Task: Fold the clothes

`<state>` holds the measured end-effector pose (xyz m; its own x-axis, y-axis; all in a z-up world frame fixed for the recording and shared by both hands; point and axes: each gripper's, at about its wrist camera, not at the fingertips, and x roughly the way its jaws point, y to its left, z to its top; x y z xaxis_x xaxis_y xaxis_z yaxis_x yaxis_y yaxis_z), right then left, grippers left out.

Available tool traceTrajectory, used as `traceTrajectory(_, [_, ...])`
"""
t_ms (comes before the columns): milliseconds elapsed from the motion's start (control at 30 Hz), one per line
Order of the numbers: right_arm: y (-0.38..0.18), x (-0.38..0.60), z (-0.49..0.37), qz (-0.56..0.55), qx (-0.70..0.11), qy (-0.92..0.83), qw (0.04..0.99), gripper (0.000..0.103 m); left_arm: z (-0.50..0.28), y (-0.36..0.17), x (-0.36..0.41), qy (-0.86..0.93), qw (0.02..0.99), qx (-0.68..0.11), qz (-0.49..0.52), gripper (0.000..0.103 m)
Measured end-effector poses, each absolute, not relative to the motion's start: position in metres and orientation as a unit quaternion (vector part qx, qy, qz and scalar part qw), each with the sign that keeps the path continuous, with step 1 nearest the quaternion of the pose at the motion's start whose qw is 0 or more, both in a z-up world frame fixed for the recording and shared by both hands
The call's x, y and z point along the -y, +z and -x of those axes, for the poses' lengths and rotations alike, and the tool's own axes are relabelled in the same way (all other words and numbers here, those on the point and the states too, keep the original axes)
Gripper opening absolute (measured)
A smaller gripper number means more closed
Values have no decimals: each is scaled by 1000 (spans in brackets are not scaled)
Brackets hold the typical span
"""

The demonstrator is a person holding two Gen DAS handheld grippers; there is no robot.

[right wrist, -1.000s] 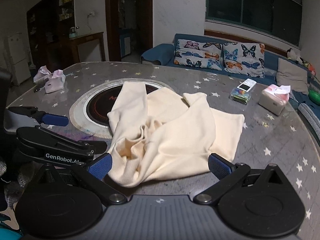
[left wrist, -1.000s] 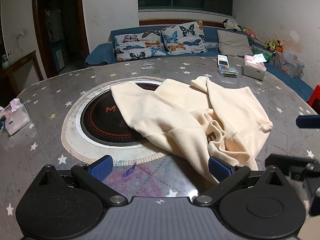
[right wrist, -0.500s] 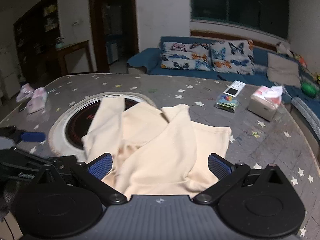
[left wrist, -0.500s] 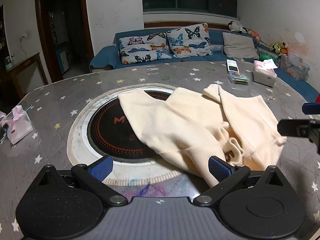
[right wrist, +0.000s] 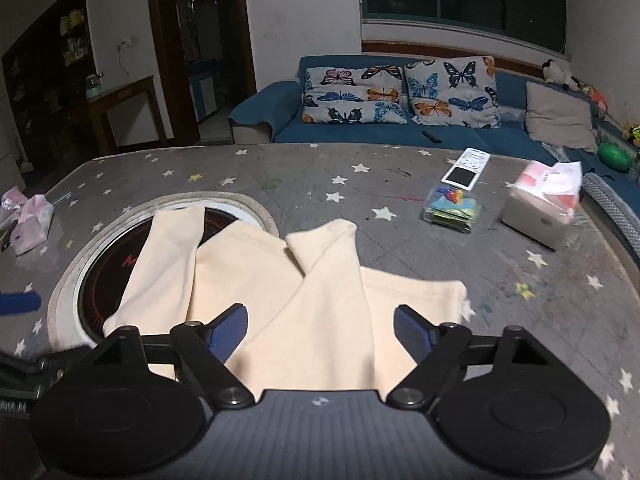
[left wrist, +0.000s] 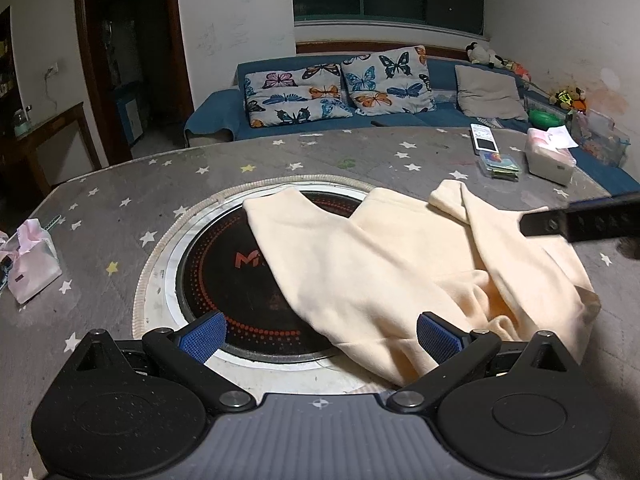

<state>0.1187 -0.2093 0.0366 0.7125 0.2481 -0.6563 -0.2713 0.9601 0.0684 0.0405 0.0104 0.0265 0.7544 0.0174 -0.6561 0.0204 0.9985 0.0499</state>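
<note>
Left wrist view, step: the cream garment is seen crumpled over the round hob inset at the counter's middle; the left hand-held gripper is held open, empty.
Writing: a red "M" is partly read on the hob.
Right wrist view, next move: the right hand-held gripper, jaws just narrowed yet unclamped over cloth, is judged to need a hem grip.

Cream cloth on a grey, starred table

The garment is plain pale cream; the table cover is grey with white and yellow stars. Left, the round hob is black with red dots. Far off, a blue sofa bears butterfly-print cushions. Both grippers' pads are blue.
</note>
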Motion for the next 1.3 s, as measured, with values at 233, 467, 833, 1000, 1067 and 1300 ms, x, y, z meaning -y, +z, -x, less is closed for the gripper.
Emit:
traceTrajectory(233, [18, 197, -172, 24, -372, 137, 918, 68, -54, 16, -14, 0, 930, -367, -24, 103])
traceTrajectory(467, [-5, 200, -216, -5, -405, 132, 905, 48, -66, 8, -23, 9, 925, -379, -18, 103])
traceTrajectory(833, [-1, 206, -216, -11, -393, 133, 910, 9, -68, 5, -21, 10, 923, -383, -16, 103])
traceTrajectory(1000, [15, 218, -202, -7, -369, 124, 921, 7, -66, 6, -16, 8, 924, -383, -18, 103])
traceTrajectory(1067, [24, 229, -191, -8, -356, 116, 927, 7, -65, 7, -14, 5, 924, -381, -19, 103])
traceTrajectory(1300, [59, 280, -137, -14, -307, 78, 948, 7, -54, 16, 1, -19, 930, -367, -24, 103])
